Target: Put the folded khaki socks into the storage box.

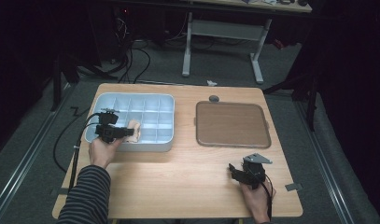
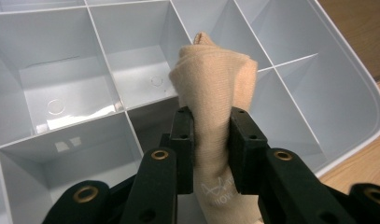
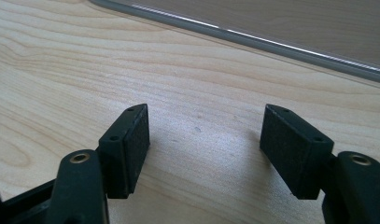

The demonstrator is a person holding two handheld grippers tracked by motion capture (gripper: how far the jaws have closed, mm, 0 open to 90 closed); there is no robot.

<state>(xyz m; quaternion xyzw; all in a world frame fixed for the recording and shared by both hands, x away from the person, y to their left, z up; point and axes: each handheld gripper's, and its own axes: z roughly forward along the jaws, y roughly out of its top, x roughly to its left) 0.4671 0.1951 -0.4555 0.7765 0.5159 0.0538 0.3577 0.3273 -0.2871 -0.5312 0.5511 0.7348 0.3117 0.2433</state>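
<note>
Left gripper: the black two-jaw left gripper [image 2: 211, 135] is clamped on a beige rolled knit cloth [image 2: 215, 93], both pads pressing into its sides, right there over the tray

Cloth, place: the roll hangs above the pale grey plastic divided tray [image 1: 166, 100], near its front row of cells, just past the left hand [image 1: 102, 149]; seen from above it sits by the tray's near wall

Cloth, long axis: in the left gripper view the roll runs lengthwise straight out along the jaws, its folded tip pointing away from the gripper toward the inner cells [image 2: 131, 60]; the printed end lies back between the gripper's arms

Cloth, from above: in the high view its length [image 1: 134, 129] lies roughly level, pointing from the gripper toward the tray's right side

Right gripper: the black right gripper [image 3: 204, 144] stands wide open, nothing between its pads, low over the light wooden table [image 1: 178, 172]

Right side: the right hand [image 1: 255, 198] holds it near the table's front edge, well apart from the brown square flat tray with a grey rim [image 1: 232, 123]

Person: a striped sleeve [image 1: 85, 196] comes in at the lower left
</note>
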